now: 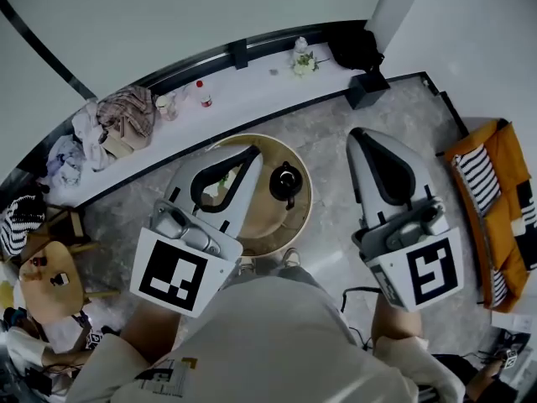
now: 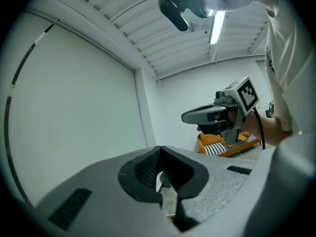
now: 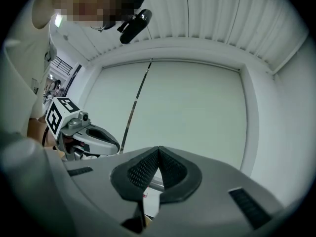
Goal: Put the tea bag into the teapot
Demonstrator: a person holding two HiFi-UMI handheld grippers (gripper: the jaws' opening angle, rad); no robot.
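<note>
A black teapot (image 1: 285, 183) with its lid on stands on a round wooden table (image 1: 304, 223) far below me. My left gripper (image 1: 254, 151) is held high over the table's left half. Its jaws meet at the tips with nothing between them, as the left gripper view (image 2: 159, 151) also shows. Through the gap behind its tips a small pale, greenish thing (image 1: 222, 183) lies on the table; I cannot tell whether it is the tea bag. My right gripper (image 1: 359, 134) hangs over the floor right of the table, shut and empty (image 3: 158, 149).
A white ledge (image 1: 252, 86) runs along the back with a heap of cloth (image 1: 126, 112), a small bottle (image 1: 204, 95) and flowers (image 1: 302, 57). An orange sofa with a striped cushion (image 1: 482, 170) is at the right. A low wooden stool (image 1: 50, 280) stands at the left.
</note>
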